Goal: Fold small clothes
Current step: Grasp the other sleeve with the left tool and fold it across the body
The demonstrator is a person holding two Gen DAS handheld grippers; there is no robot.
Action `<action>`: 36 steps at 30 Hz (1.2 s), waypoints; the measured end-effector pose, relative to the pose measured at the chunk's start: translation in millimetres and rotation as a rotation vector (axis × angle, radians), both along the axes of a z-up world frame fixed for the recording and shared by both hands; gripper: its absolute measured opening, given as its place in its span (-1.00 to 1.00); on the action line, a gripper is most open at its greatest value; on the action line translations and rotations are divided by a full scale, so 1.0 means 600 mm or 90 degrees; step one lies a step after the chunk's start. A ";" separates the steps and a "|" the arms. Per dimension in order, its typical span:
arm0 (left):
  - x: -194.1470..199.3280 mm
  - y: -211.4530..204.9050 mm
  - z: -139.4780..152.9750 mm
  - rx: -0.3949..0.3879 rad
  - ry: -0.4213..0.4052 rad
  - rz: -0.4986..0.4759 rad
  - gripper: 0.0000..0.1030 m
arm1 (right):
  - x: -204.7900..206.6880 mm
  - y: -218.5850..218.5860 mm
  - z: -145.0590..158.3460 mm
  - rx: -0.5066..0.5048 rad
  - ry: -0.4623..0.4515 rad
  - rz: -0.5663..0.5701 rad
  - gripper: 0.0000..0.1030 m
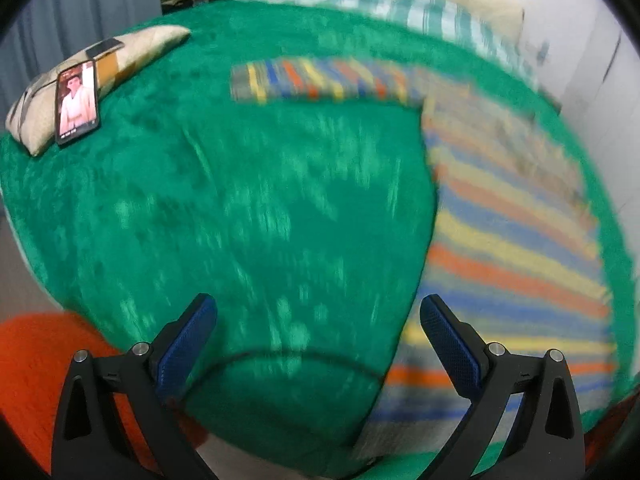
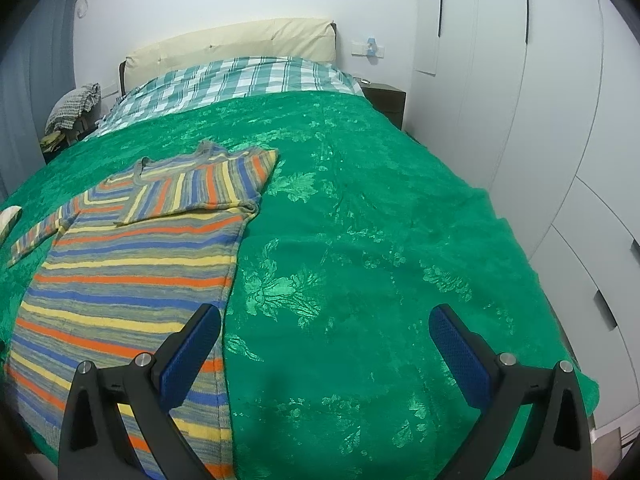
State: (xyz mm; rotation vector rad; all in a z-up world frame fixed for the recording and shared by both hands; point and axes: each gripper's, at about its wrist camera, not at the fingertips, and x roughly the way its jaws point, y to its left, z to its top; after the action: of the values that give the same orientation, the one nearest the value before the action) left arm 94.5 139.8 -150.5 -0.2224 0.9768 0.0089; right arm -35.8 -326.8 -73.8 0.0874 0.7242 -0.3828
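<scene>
While both grippers hang above the bed, we see the striped sweater (image 2: 132, 264) lying flat on the green bedspread (image 2: 380, 240), toward the bed's left half as the right wrist camera looks at it. It is a knit with horizontal bands of orange, yellow, blue and grey. In that view its near hem reaches down beside the right gripper (image 2: 324, 344), whose left finger overlaps the sweater's edge in the picture. One sleeve is folded across the chest, so its stripes run nearly upright against the body's level ones; the other sleeve (image 2: 36, 236) stretches out to the left over the bedspread. The grey neckline sits at the far end, toward the checked teal-and-white bedding (image 2: 240, 80) and the cream headboard (image 2: 232, 40).

From the left wrist camera we see the same sweater (image 1: 512, 240) along the right side, blurred, with its outstretched sleeve running leftward across the green cover. The left gripper (image 1: 318, 332) has its jaws wide apart with nothing between them, over bare bedspread. The right gripper's jaws are likewise spread and empty.

At the far left a patterned cushion (image 1: 132, 56) lies on the bed, and a phone (image 1: 77, 102) rests against it with its screen lit, showing a person; any writing on the screen is too small for us to read. We find no brand or label legible on the sweater. An orange surface (image 1: 36, 368) shows at the lower left.
</scene>
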 end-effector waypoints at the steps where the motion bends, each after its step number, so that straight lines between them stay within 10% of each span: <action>1: 0.011 0.010 0.007 -0.017 -0.005 0.000 0.98 | 0.000 -0.001 -0.001 0.001 0.000 0.000 0.99; 8: 0.233 0.140 0.015 -0.075 -0.014 0.074 0.94 | 0.013 0.000 -0.008 0.011 0.016 0.007 0.99; 14: 0.366 0.170 -0.048 -0.077 0.050 0.086 0.50 | 0.020 0.016 -0.020 -0.017 0.041 0.026 0.99; 18: 0.390 0.158 -0.050 -0.079 0.053 0.059 -0.89 | 0.031 0.026 -0.032 -0.026 0.059 0.047 0.99; 24: 0.408 0.048 0.087 -0.028 -0.041 -0.052 -0.92 | 0.036 0.023 -0.033 0.009 0.049 0.063 0.99; 29: 0.417 -0.181 0.185 -0.024 -0.099 -0.238 -0.92 | 0.036 0.013 -0.027 0.043 0.034 0.062 0.99; 34: 0.408 -0.387 0.142 -0.031 -0.099 -0.363 -0.84 | 0.036 0.003 -0.025 0.070 0.029 0.056 0.99; 36: 0.406 -0.434 0.102 -0.035 -0.058 -0.387 -0.43 | 0.038 0.002 -0.027 0.074 0.031 0.058 0.99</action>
State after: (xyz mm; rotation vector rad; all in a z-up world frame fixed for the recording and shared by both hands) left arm 338.4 -120.4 -89.2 0.0299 0.9233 -0.5798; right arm -13.0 -325.8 -90.0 0.1548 0.7950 -0.2567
